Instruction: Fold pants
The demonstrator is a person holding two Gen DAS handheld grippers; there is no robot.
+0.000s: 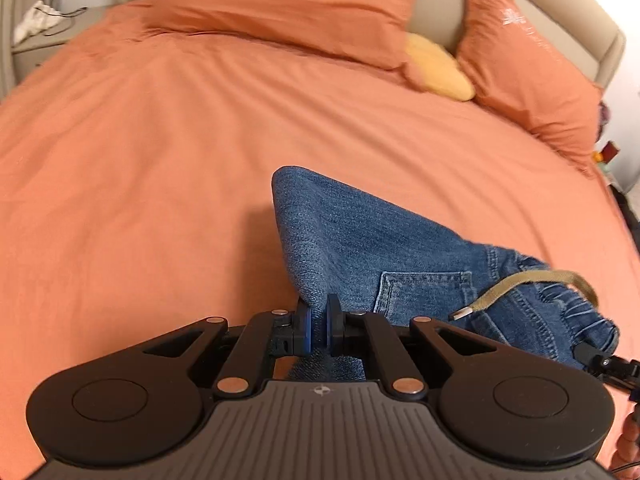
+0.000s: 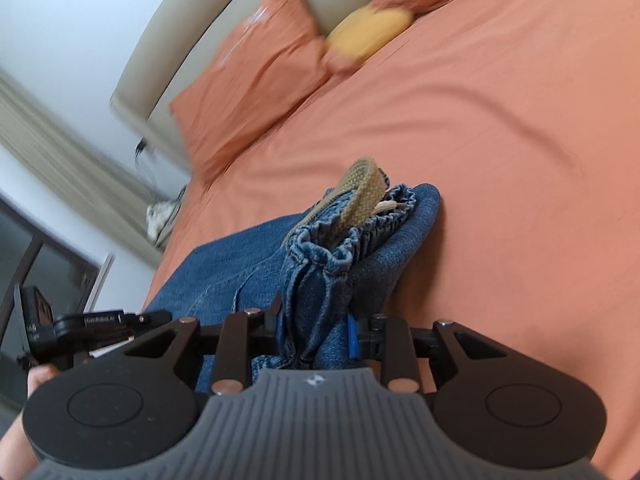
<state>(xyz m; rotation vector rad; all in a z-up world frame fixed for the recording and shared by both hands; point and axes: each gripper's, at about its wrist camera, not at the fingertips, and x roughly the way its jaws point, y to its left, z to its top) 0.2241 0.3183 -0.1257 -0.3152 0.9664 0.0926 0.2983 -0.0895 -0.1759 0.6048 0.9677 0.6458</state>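
Pants (image 1: 384,248): one pair of blue denim, already doubled over, held up off the orange bedcover (image 1: 160,160) btwn both grippers. Left gripper (image 1: 319,320) is clamped tight on a thin fold of the denim, pads nearly meeting w/ cloth pinched btwn them. Right gripper (image 2: 316,328) is closed on the bunched elastic waistband (image 2: 340,248), a thicker wad, so its jaws stand wider apart. The tan drawstring (image 2: 360,188) lies over the waistband's top.

Key relation: cloth rises straight out ahead of each gripper's fingers, and the span btwn the two grips runs across, left to right; the rest hangs or trails below toward the person, out of view. Neither hand looks nearer; both carry an end, so the next lay-down likely needs them moving together to keep that edge taut and level.

Count: 1 pair of pants, 1 drawstring w/ a white tip (image 1: 460,314), 1 back pocket (image 1: 420,292) seen, 2 grippers. On the bed: 2 orange pillows (image 1: 288,4), 1 yellow cushion (image 1: 440,68), beige headboard (image 1: 440,8) behind.
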